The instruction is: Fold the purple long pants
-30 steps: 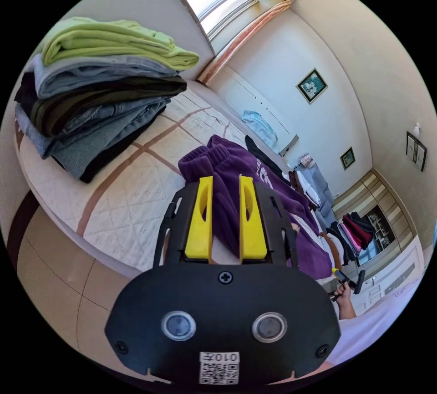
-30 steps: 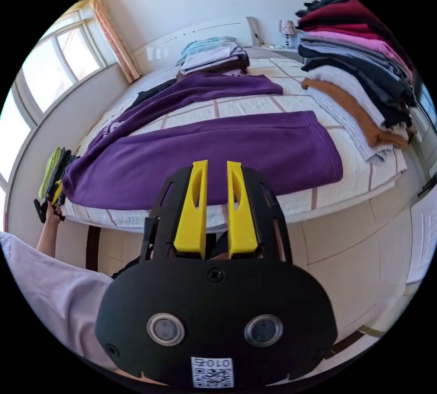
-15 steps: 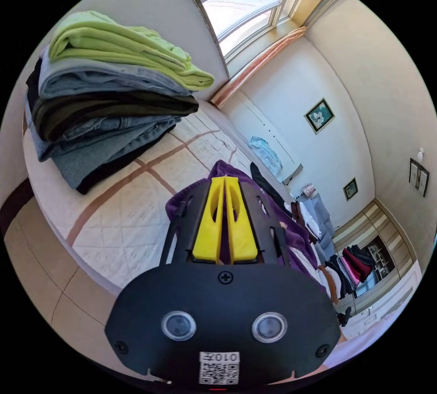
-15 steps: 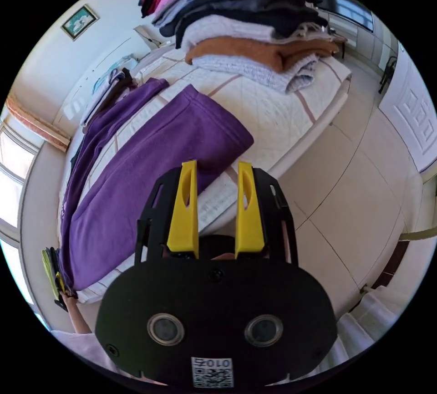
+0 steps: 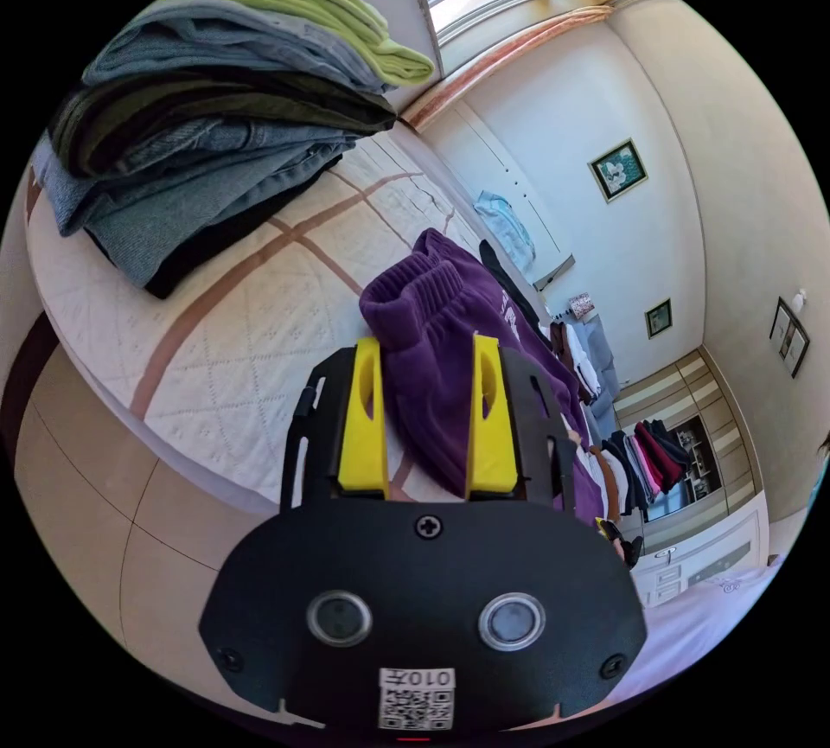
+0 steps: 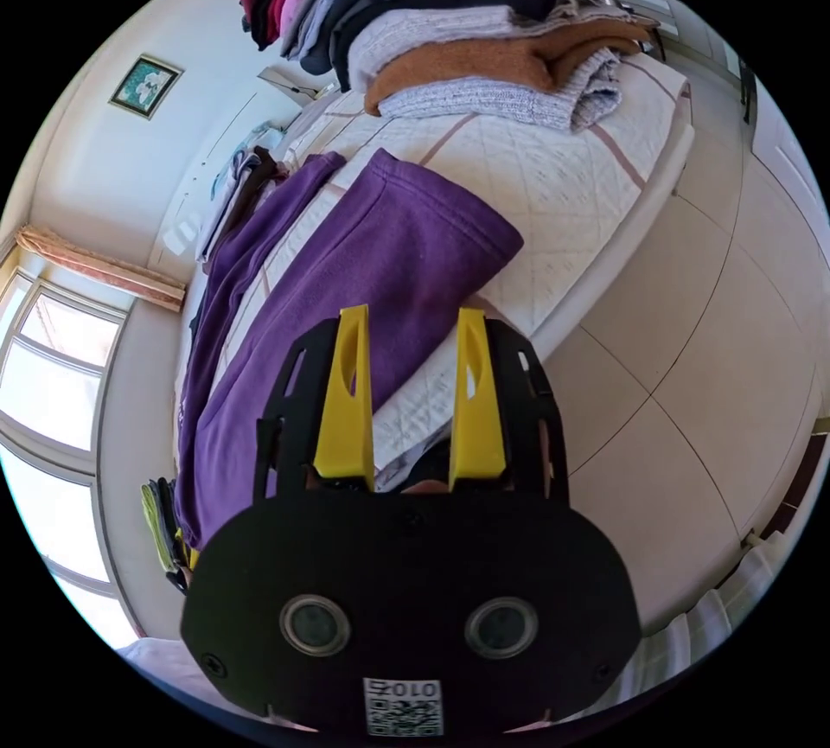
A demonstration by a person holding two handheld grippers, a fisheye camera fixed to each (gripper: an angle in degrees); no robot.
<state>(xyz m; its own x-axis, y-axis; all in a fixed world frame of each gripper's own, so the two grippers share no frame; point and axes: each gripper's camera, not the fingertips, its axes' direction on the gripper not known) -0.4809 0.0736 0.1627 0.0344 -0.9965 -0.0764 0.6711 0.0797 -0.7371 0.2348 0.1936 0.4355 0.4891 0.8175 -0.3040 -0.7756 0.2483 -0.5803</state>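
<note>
The purple long pants lie stretched along the bed edge, soft, thick and floppy. The left gripper hangs open at their ribbed waistband; the right gripper gapes near the cuff, likely good holds.

Not much to read here tbh. The purple pants have some pale lettering in the left gripper view, maybe a logo, but it's too small and warped to make out.
</note>
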